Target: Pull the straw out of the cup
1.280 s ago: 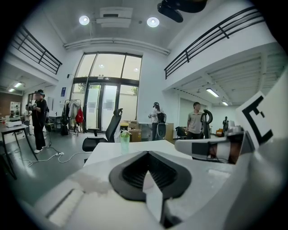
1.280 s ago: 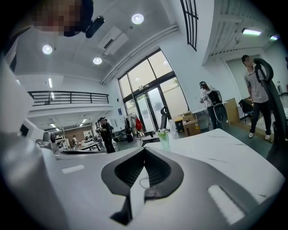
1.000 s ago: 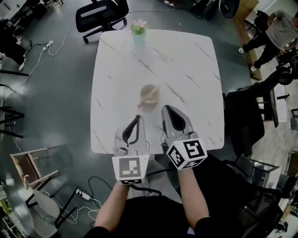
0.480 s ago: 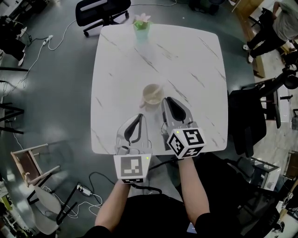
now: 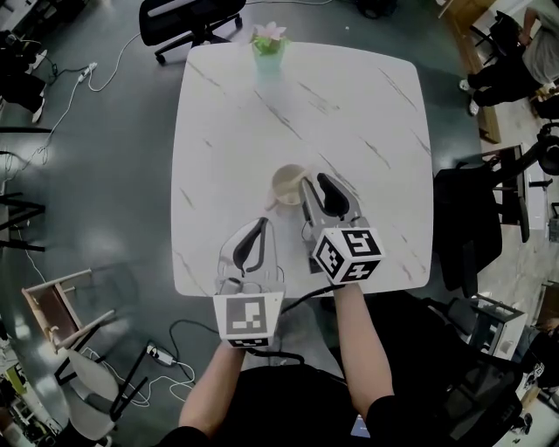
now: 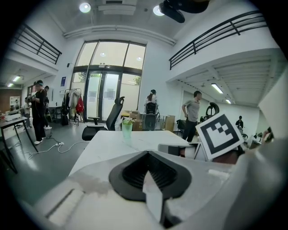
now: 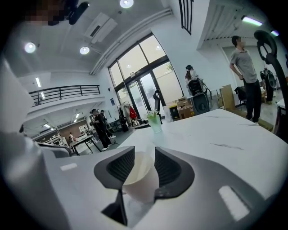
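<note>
since a second ago my right gripper (image 5: 314,183) has come forward over the table (image 5: 367,113) to the cup (image 5: 286,183). its jaws are opening, with the cup standing between them. my left gripper (image 5: 259,223) hangs nearer the table's near edge, jaws together on nothing. the straw (image 7: 150,154) shows only as a faint clear streak in the cup.

The white, grey-veined worktop (image 5: 349,131) carries a small green pot with a pink flower (image 5: 267,42), upright near its far edge. A black office chair (image 5: 188,19) stands on the grey floor (image 5: 105,192) just beyond that edge. A white cable (image 5: 113,74) lies on the floor to the left, and a wooden chair (image 5: 57,310) sits off the near-left corner.
</note>
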`<control>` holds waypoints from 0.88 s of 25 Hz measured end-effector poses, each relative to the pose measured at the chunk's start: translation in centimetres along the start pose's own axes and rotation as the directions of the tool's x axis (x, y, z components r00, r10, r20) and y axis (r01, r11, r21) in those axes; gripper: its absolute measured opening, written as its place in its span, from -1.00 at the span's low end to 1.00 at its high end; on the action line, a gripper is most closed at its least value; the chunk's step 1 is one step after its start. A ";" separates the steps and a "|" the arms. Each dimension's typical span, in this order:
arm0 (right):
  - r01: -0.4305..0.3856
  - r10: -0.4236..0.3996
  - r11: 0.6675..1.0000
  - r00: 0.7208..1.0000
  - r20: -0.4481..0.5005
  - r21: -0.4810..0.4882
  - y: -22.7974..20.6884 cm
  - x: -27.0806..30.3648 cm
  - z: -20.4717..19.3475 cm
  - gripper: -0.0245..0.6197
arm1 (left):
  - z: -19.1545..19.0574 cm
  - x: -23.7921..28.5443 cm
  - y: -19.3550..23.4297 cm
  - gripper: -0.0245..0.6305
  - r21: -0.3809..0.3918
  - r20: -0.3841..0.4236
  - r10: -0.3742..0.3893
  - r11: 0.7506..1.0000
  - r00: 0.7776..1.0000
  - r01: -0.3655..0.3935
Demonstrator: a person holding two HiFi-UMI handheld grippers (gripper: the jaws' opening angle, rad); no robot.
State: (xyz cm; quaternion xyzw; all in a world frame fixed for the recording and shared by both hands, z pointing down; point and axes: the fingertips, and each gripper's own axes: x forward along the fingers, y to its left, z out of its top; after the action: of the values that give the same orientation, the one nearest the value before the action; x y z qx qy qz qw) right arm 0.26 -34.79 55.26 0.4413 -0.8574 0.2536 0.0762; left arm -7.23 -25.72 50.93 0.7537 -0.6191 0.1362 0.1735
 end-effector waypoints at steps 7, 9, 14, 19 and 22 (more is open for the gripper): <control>0.001 -0.001 1.000 1.000 -0.014 0.007 -0.5 1.7 -0.6 -0.51 | -0.4 0.4 0.8 -0.92 -0.010 -0.017 0.002 1.000 1.000 -0.002; -0.006 0.006 1.000 1.000 -0.022 -0.003 -0.5 2.1 -0.8 -0.53 | -0.5 0.4 1.1 -0.92 -0.017 -0.021 0.007 1.000 1.000 -0.007; -0.005 0.005 1.000 1.000 0.001 -0.011 -0.4 2.4 -0.3 -0.74 | -0.8 0.2 2.0 -0.92 -0.028 -0.035 0.018 0.999 0.999 -0.019; -0.004 0.005 1.000 1.000 0.024 -0.017 -0.1 2.2 0.5 -0.77 | -0.4 0.0 2.1 -0.92 -0.028 -0.030 0.018 0.999 0.999 -0.019; -0.013 0.014 0.999 0.999 0.031 -0.033 0.5 1.9 0.9 -0.78 | 0.0 -0.3 2.0 -0.92 -0.031 -0.024 0.015 0.999 1.000 -0.015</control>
State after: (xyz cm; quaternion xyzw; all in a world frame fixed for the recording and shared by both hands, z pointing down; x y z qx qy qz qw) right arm -1.13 -36.36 54.96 0.4381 -0.8656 0.2329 0.0682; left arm -9.23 -25.77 50.99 0.7447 -0.6247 0.1367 0.1913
